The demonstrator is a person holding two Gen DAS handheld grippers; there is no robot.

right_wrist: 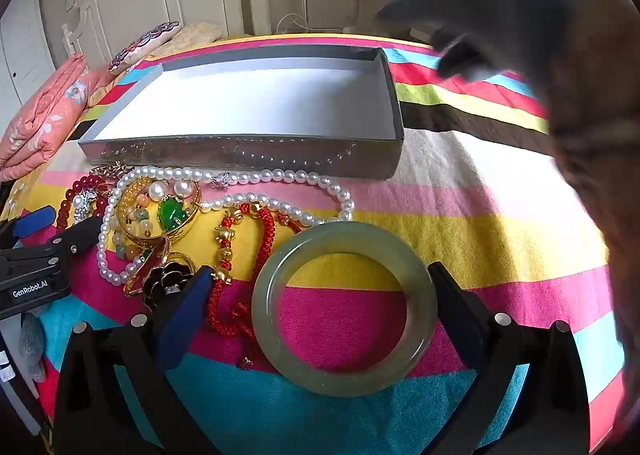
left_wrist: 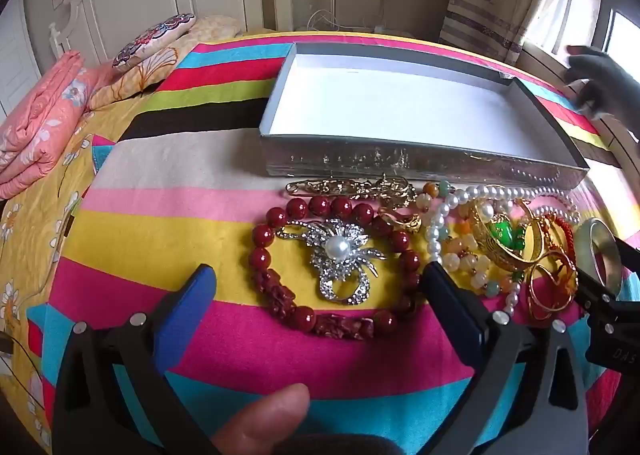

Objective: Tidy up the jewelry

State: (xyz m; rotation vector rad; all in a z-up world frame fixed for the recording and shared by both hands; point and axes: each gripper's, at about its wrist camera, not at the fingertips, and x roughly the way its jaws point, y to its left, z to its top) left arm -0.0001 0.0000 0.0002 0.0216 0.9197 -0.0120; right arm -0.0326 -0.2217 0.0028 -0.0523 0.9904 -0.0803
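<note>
A shallow grey box (left_wrist: 420, 159) with a white floor is seen lying on a bed covered by a striped cloth (left_wrist: 160, 223). Nothing is seen inside the box. The jewelry is laid on the cloth just in front of the box's near wall.

In the left wrist view, the left tongs (left_wrist: 320, 287) are spread wide above the cloth, with nothing pinched. Between their fingers lies a red bead bracelet (left_wrist: 280, 219), and a silver brooch (left_wrist: 340, 255) with a pearl centre rests inside its ring. A gold pin (left_wrist: 348, 187) lies between the bracelet and the box. To the right, a pearl necklace (left_wrist: 500, 193), a gold bangle with a green stone (left_wrist: 506, 235) and thin gold rings (left_wrist: 554, 287) are heaped together, touching.

In the right wrist view, the right tongs (right_wrist: 324, 287) are likewise spread wide. A pale green bangle (right_wrist: 344, 307) lies flat on the cloth between their fingers; contact with the pads cannot be confirmed. A red cord bracelet (right_wrist: 240, 255) lies just beside it, and a black flower piece (right_wrist: 170, 279) near the left finger. A blurred gloved hand (right_wrist: 520, 15) is seen at upper right.
</note>
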